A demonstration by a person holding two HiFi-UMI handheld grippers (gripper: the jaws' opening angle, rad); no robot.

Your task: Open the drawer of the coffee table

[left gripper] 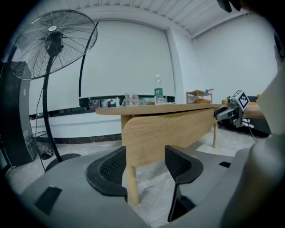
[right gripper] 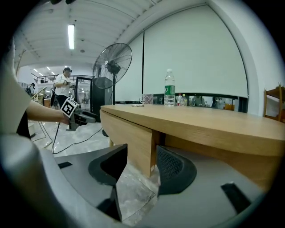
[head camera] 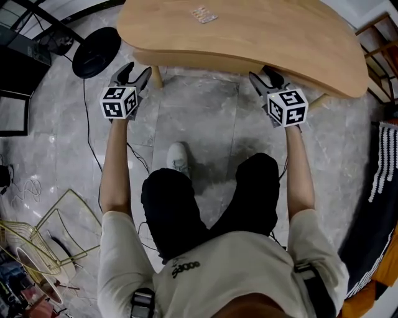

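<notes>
The wooden coffee table (head camera: pixel 261 34) fills the top of the head view, and its curved drawer front (head camera: pixel 199 60) sits under the near edge. My left gripper (head camera: pixel 134 76) is open at the drawer front's left end. My right gripper (head camera: pixel 266 79) is open at its right end. In the left gripper view the drawer front (left gripper: pixel 169 131) and a table leg (left gripper: pixel 131 182) show between the spread jaws of the left gripper (left gripper: pixel 144 171), untouched. In the right gripper view the panel's end (right gripper: pixel 131 138) stands between the open jaws of the right gripper (right gripper: pixel 141 167); no pad presses on it.
A standing fan (left gripper: pixel 53 42) with a round black base (head camera: pixel 96 53) is left of the table. A water bottle (left gripper: pixel 158 91) and a glass (left gripper: pixel 131 99) stand on the tabletop, plus a small packet (head camera: pixel 203 13). Cables cross the floor; a wire rack (head camera: pixel 43 239) lies at lower left.
</notes>
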